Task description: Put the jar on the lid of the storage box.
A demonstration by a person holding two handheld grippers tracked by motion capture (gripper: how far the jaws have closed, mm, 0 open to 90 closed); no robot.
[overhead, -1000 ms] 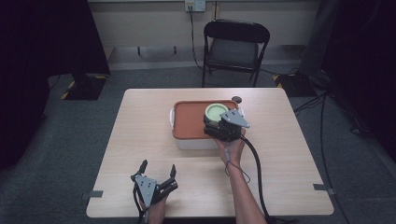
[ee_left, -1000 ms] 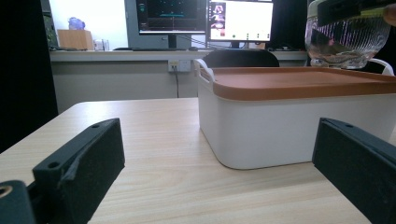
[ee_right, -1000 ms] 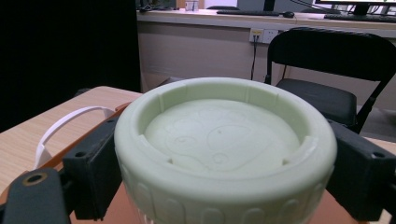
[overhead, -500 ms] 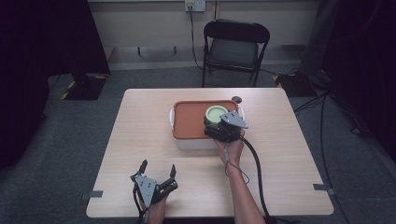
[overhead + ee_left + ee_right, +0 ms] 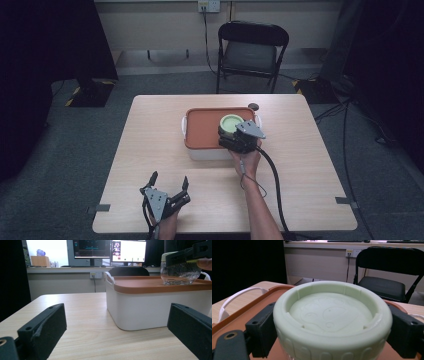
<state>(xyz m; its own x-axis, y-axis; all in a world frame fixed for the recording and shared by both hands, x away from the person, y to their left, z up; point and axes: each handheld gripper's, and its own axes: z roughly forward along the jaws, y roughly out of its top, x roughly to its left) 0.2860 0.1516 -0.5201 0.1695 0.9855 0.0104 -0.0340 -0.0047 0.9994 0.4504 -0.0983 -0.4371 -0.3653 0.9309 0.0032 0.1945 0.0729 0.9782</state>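
A pale wood table [image 5: 150, 150] stands on grey carpet, with a black folding chair [image 5: 252, 47] behind it and a dark curtain to either side.

The jar [image 5: 180, 273] stands upright on the orange lid [image 5: 202, 130] of a white box [image 5: 150, 310], towards the lid's right end. Its body is clear, patterned glass; its cap [image 5: 332, 312] is pale green plastic, round, ribbed on the rim, with a faint relief on its sunken top. The right gripper [image 5: 239, 137] pinches that cap from both sides, jaws pressed on the rim.

To do this step well, I judge the grip should stay level and square on the cap: smooth plastic can slip under hard black jaws, and glass on a smooth lid slides easily. If the cap is to be turned, the body needs steadying; if the jar is to be lifted, the cap must be tight.

The left gripper [image 5: 167, 187] rests low near the table's front edge, well apart from the box, jaws spread wide and holding nothing.
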